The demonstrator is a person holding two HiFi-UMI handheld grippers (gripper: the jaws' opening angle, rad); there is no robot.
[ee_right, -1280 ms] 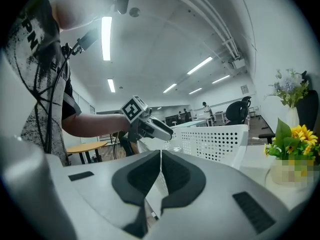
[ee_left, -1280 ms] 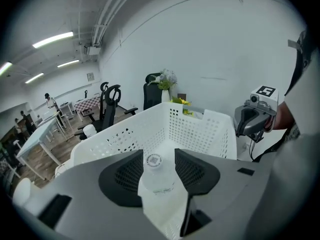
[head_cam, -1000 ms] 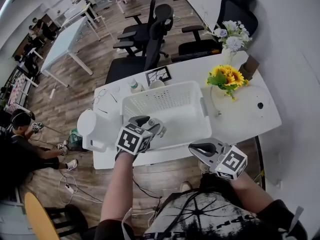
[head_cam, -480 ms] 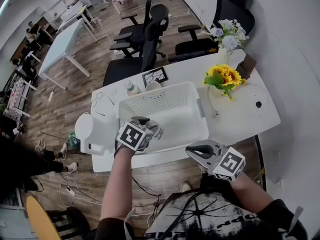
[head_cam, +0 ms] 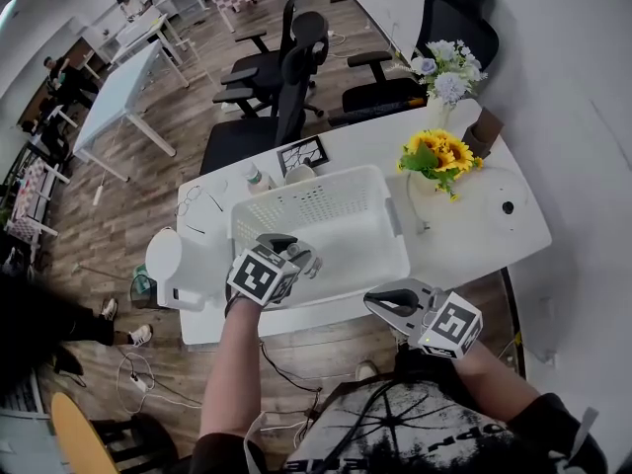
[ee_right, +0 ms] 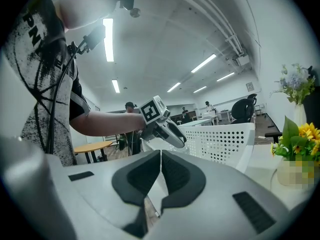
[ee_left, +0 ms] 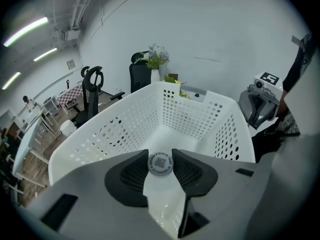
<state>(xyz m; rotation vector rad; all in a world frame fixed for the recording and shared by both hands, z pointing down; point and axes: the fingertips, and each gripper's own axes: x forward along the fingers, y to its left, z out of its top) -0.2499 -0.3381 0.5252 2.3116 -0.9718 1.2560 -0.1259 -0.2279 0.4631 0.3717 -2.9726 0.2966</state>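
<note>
Left gripper view shows the left gripper pinching a bottle at its cap over the basket's near end, so dropping it calls only for spread jaws, while the right gripper, pressed together empty, hangs near right.

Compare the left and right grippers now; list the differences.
The left gripper is shut on a capped bottle; the right gripper is shut with nothing between its jaws. The left gripper points into the white basket; the right gripper is outside it. Both carry a marker cube.
</note>
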